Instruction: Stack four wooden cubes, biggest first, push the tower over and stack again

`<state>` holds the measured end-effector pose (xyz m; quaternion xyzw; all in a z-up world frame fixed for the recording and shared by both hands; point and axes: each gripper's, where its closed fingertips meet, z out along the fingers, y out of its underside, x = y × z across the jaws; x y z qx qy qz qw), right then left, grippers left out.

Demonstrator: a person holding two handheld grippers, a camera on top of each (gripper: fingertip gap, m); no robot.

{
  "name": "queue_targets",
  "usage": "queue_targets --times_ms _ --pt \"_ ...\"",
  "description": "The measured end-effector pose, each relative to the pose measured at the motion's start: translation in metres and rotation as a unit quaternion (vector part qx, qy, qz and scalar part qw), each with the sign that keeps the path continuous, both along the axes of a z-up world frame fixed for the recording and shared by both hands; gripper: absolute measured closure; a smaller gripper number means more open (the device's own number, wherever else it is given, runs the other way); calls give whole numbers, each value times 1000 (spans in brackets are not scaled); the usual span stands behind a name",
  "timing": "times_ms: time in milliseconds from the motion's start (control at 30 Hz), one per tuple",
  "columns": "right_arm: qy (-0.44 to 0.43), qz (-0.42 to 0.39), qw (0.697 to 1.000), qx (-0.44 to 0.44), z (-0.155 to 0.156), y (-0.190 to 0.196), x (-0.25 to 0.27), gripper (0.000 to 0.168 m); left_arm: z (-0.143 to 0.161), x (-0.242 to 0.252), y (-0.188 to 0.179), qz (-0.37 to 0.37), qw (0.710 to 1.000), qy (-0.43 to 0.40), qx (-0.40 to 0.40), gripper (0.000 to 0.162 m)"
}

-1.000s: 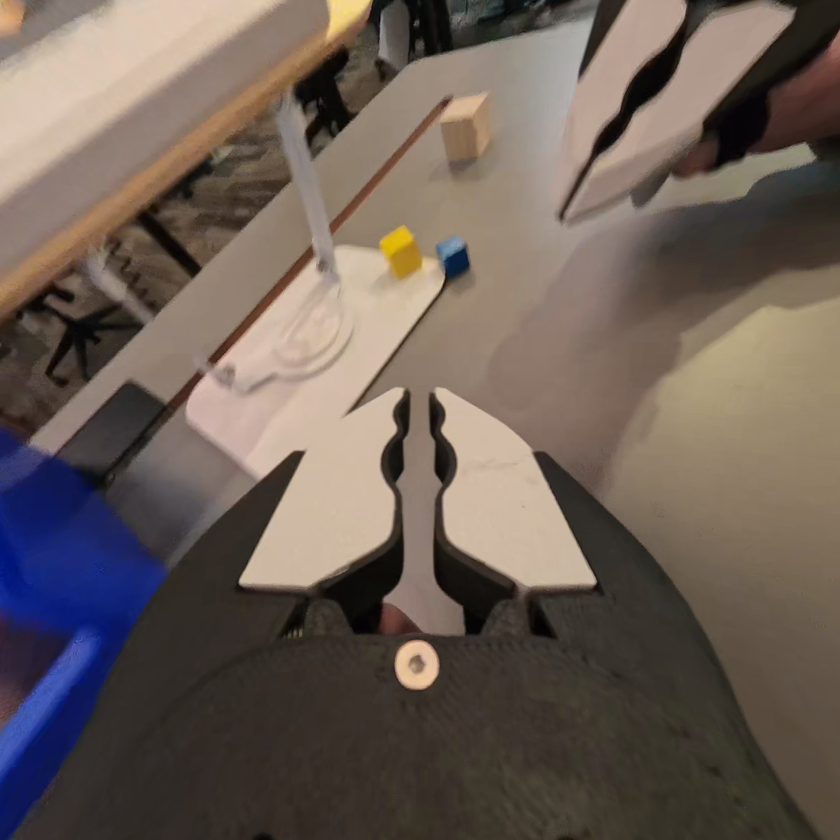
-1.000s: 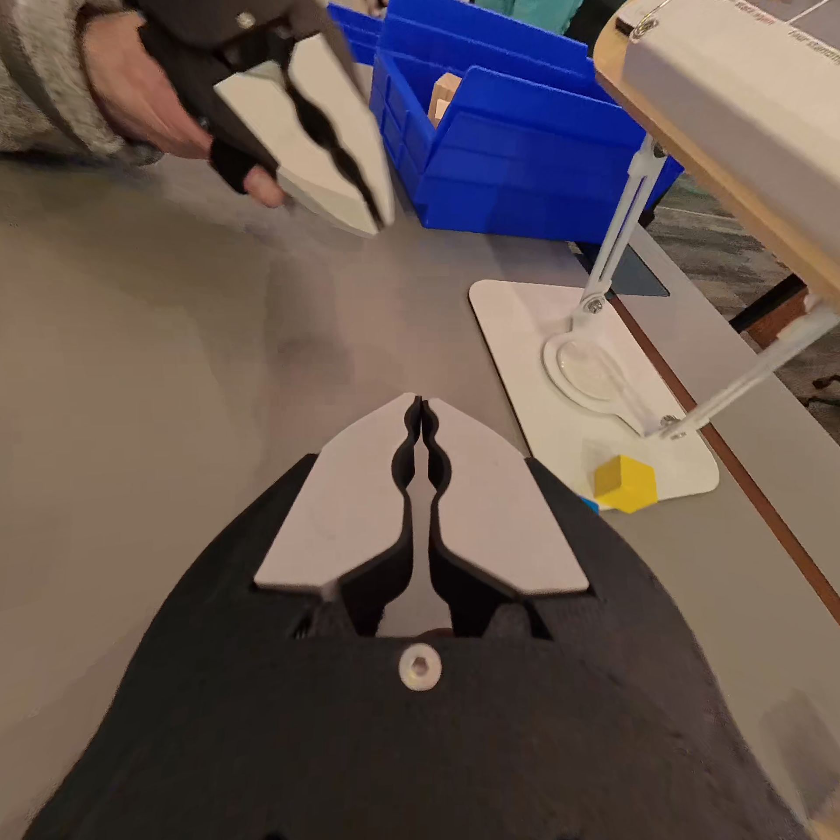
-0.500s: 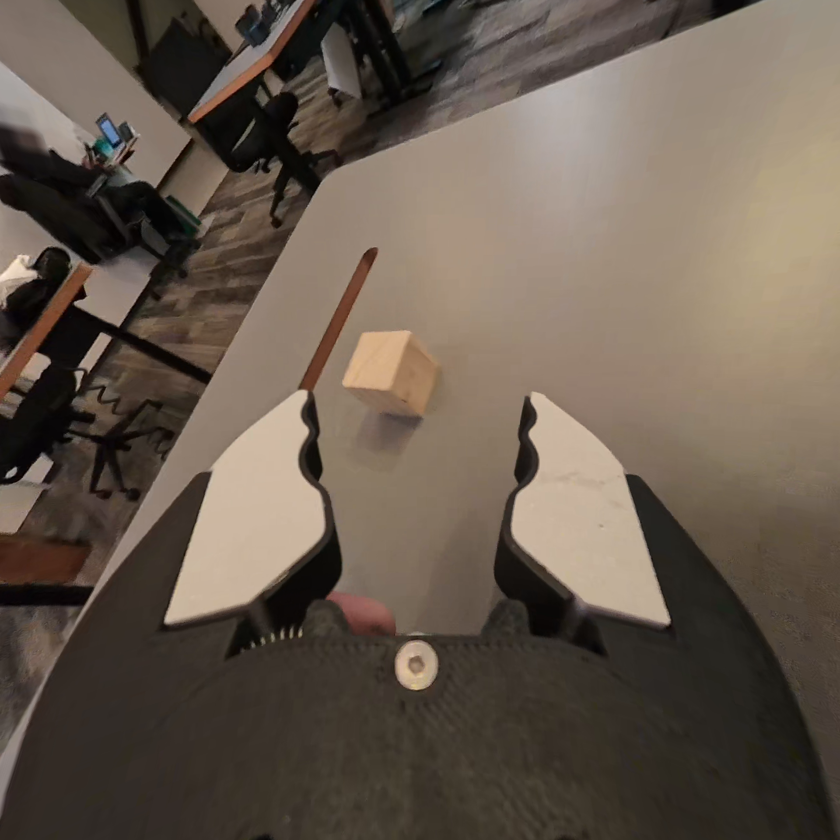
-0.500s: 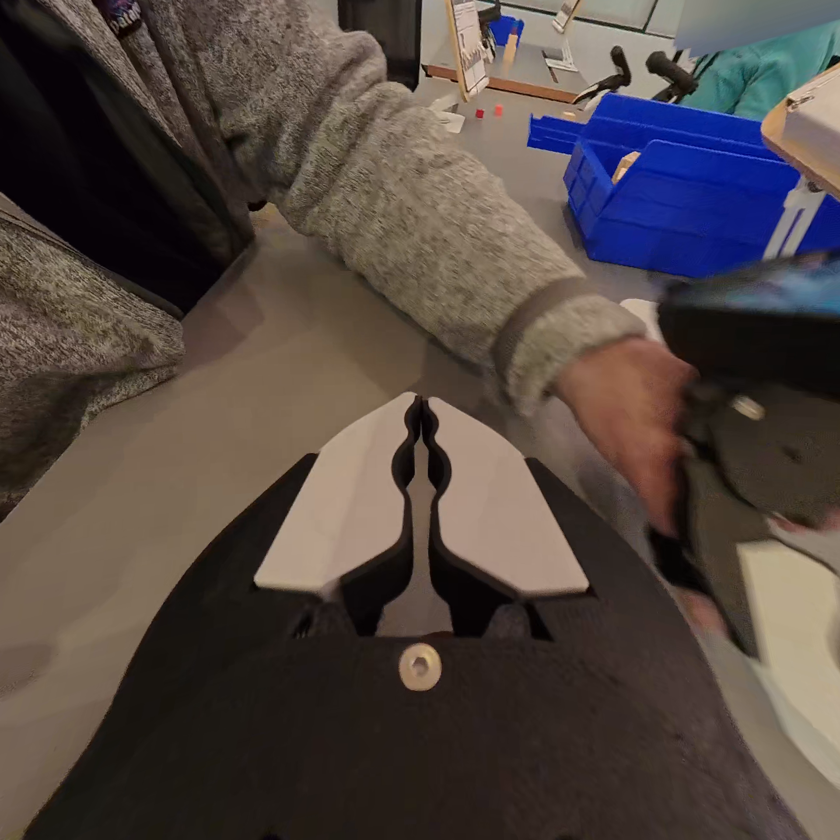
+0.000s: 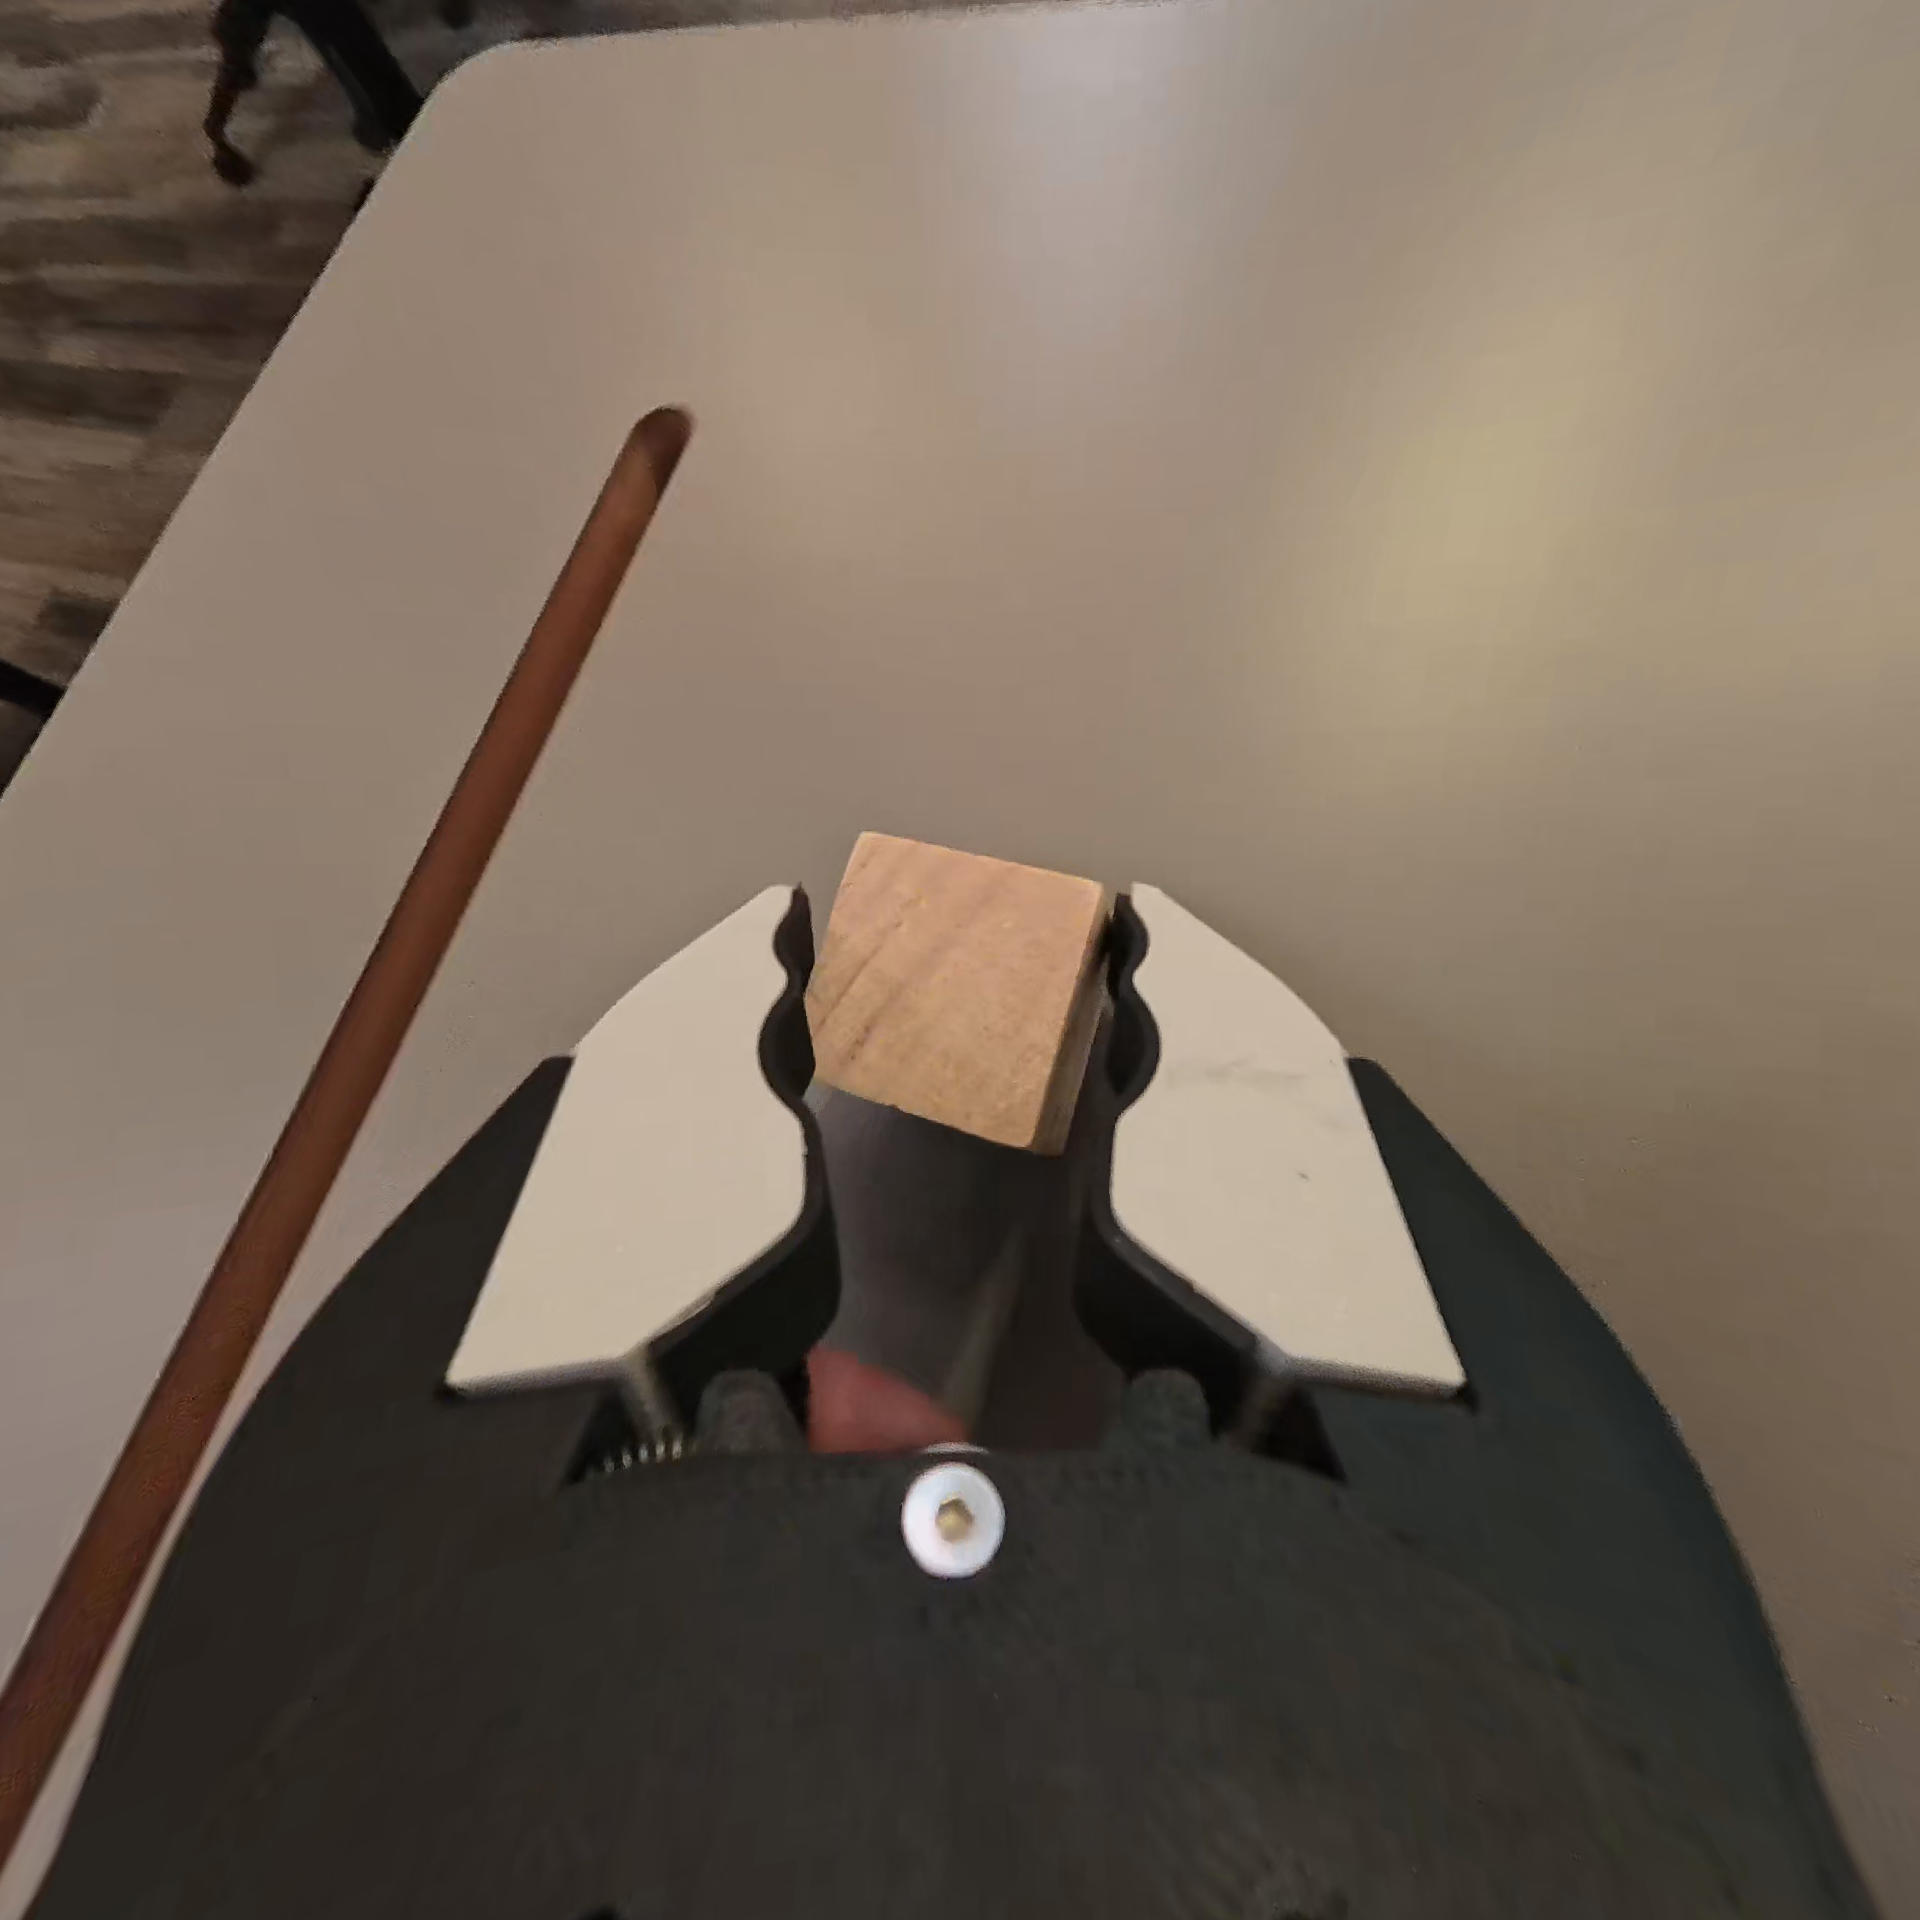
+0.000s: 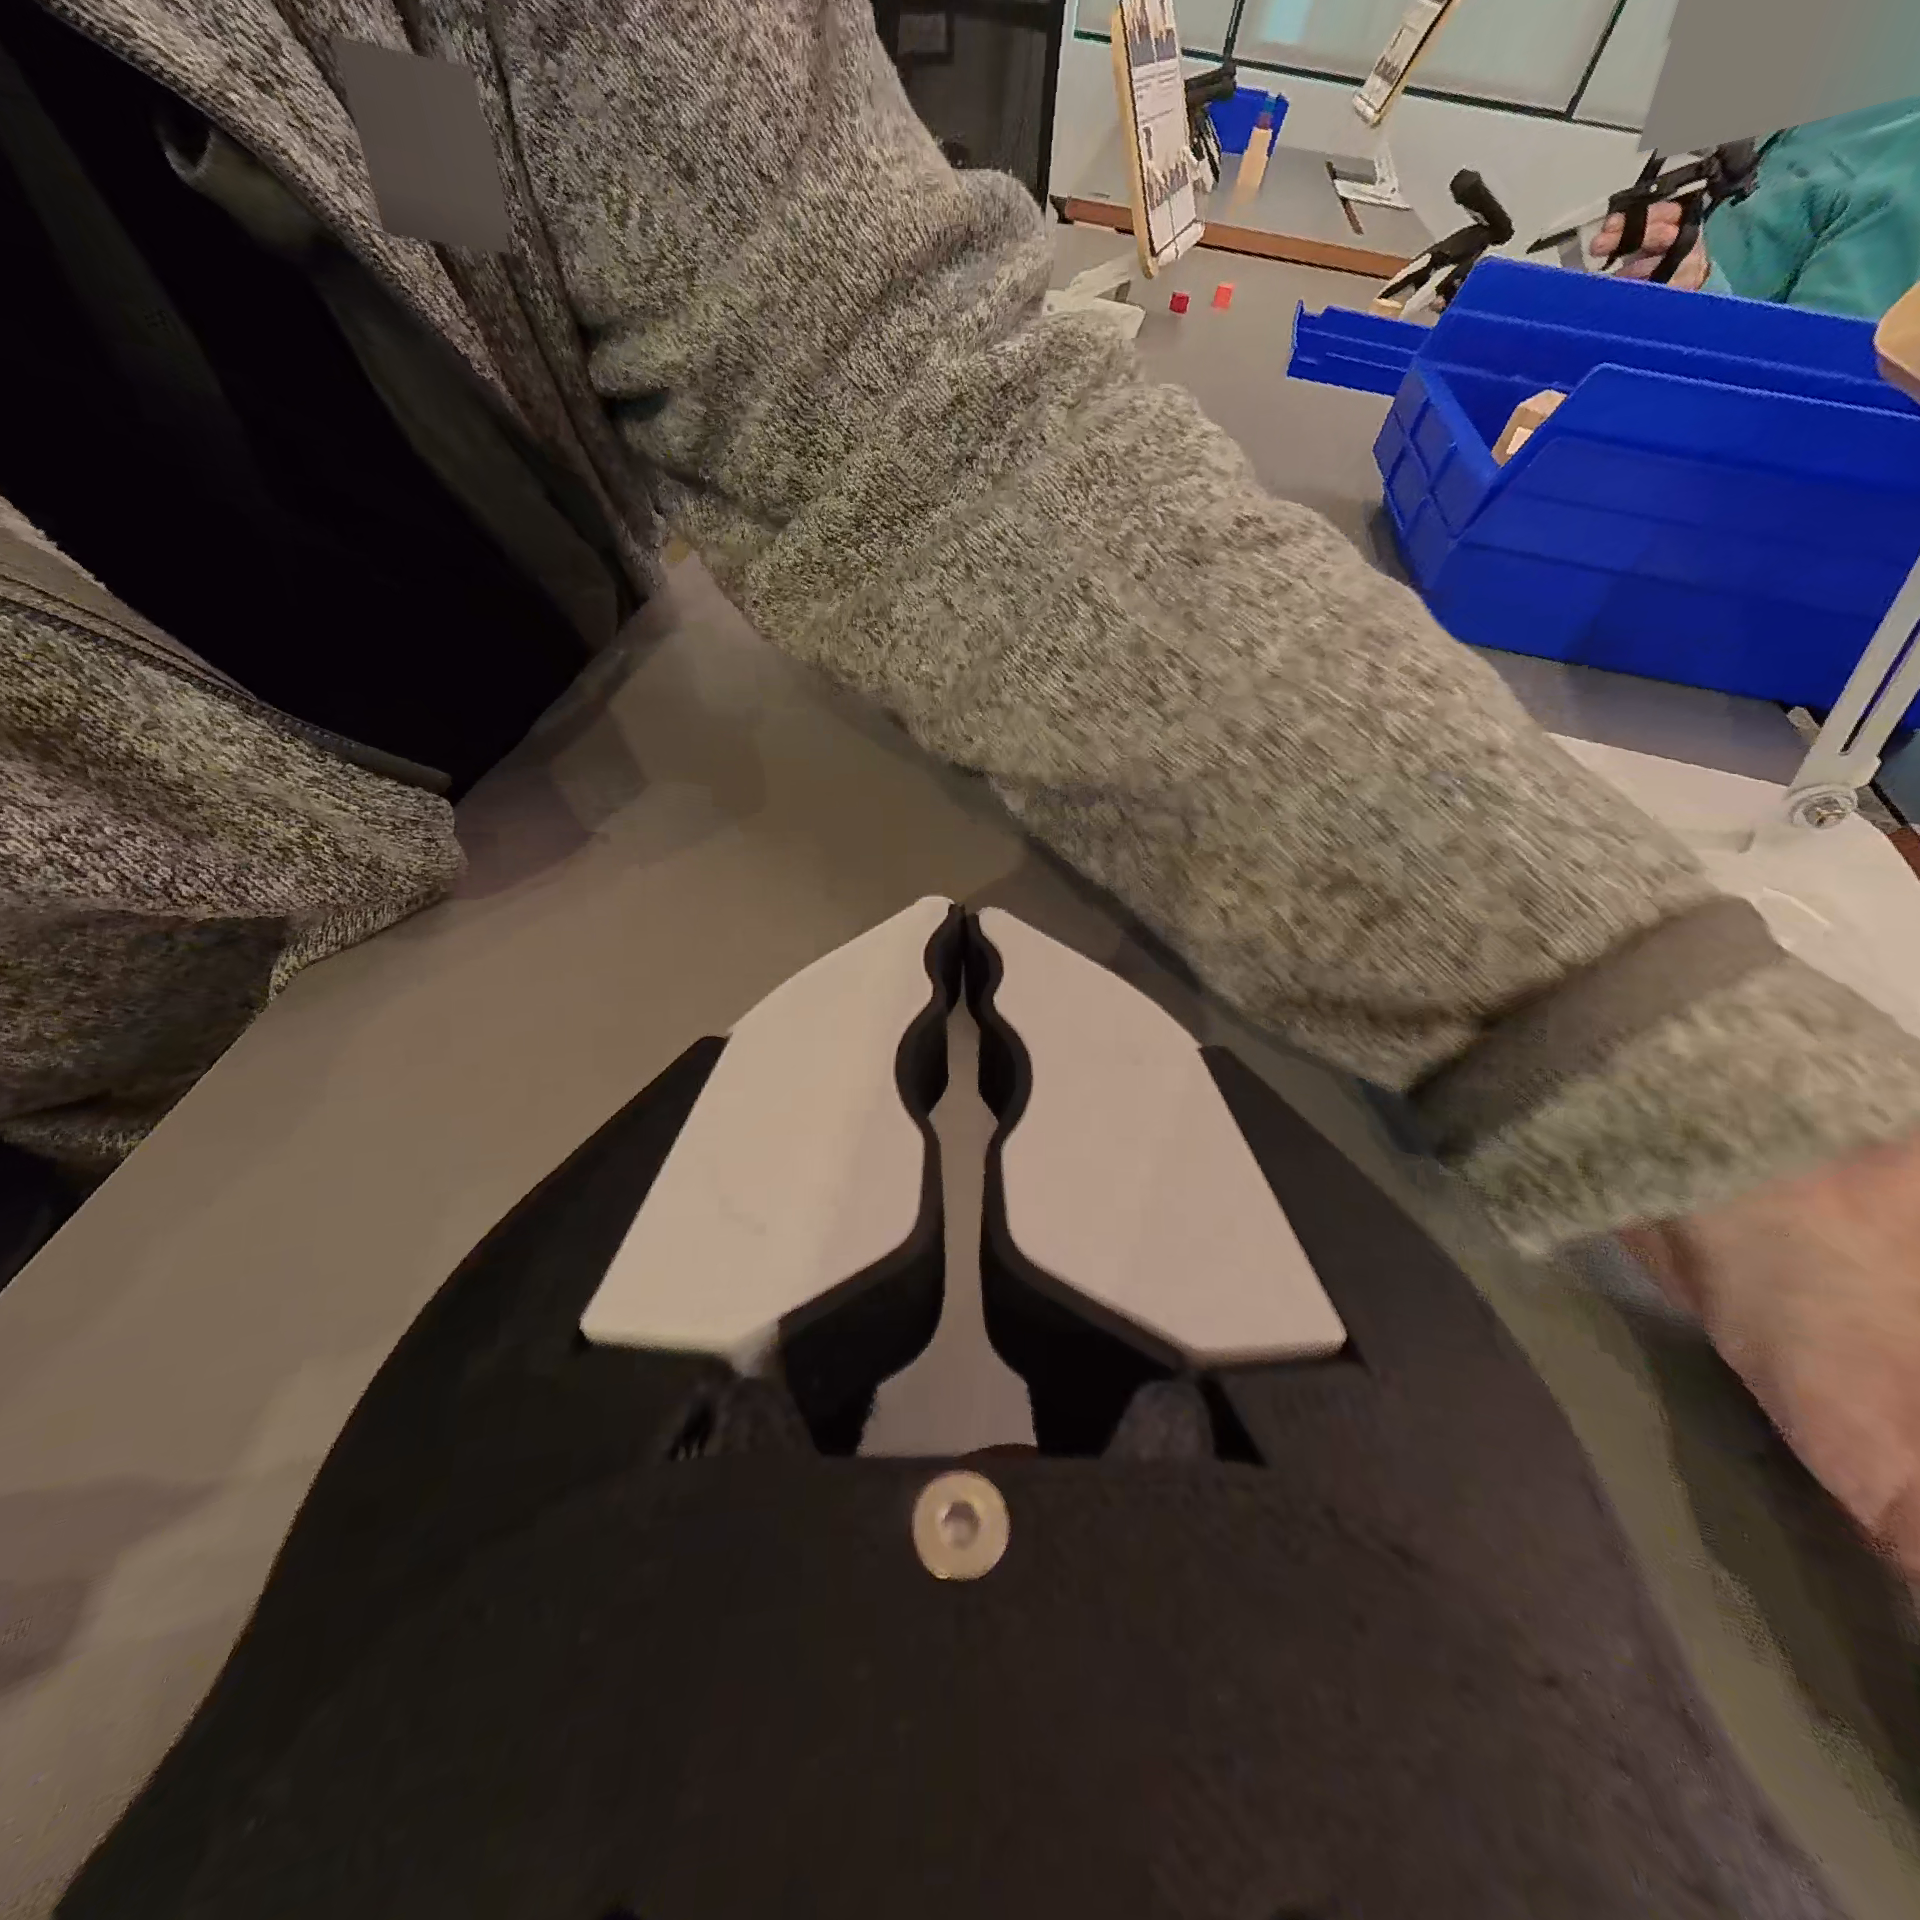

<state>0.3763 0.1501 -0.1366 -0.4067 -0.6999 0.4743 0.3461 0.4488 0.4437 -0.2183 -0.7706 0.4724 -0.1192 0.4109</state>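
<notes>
The wooden cube (image 5: 951, 1013) sat at frame centre, clamped between the left gripper's (image 5: 956, 914) fingertips above the grey table (image 5: 1351, 520). Left of it ran a brown groove (image 5: 416, 935). The right gripper (image 6: 961, 920) was pressed together, empty, below a grey sleeve (image 6: 1143, 675).

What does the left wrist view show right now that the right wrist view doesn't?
Only the left wrist view shows the plain wooden cube clamped in the left gripper, and a brown groove in the tabletop. Only the right wrist view shows the empty, shut right gripper, a grey sleeve and blue bins. Both show the grey table.
</notes>
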Motion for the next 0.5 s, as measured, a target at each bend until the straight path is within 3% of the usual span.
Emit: queue_targets --times_ms 133,267,400,500 --pt "0 13 1000 -9 -1 -5 1 168 32 -24 -90 -52 998 -11 29 108" --pt "-2 17 1000 -19 -5 -9 -5 168 66 -91 -171 -58 996 -45 47 108" --pt "-17 7 999 -30 -17 -10 -18 168 87 -206 -211 27 996 -20 80 108" --pt "-28 -3 999 -41 -25 -7 -26 168 102 -320 -215 140 984 15 110 108"
